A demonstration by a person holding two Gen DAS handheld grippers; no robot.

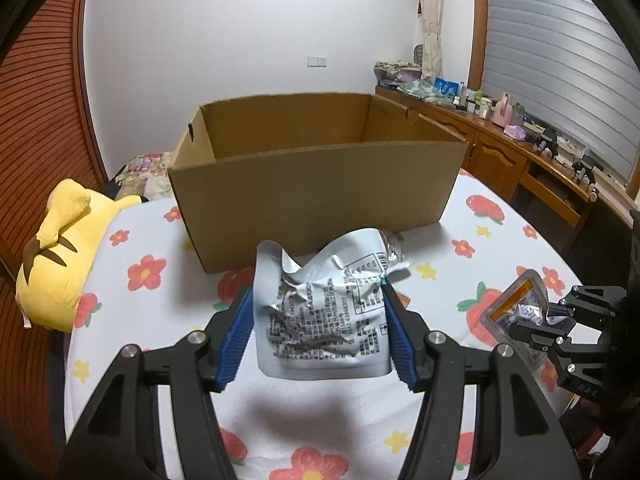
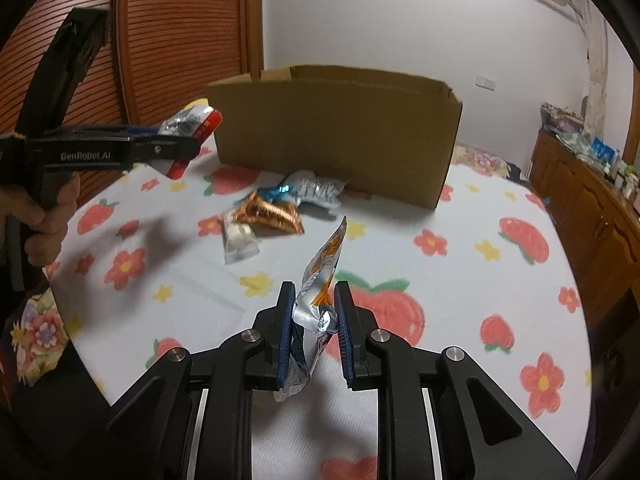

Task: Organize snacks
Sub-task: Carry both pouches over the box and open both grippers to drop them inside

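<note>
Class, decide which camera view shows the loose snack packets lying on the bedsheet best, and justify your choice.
The right wrist view: the loose snack packets lie in full sight before the cardboard box. In the left wrist view the held silver packet hides them almost entirely.

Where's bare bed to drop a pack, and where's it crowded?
Free: the sheet right of the right tongs, toward the cabinets; also the strip between plush and box. Crowded: three loose packs just before the box.
</note>
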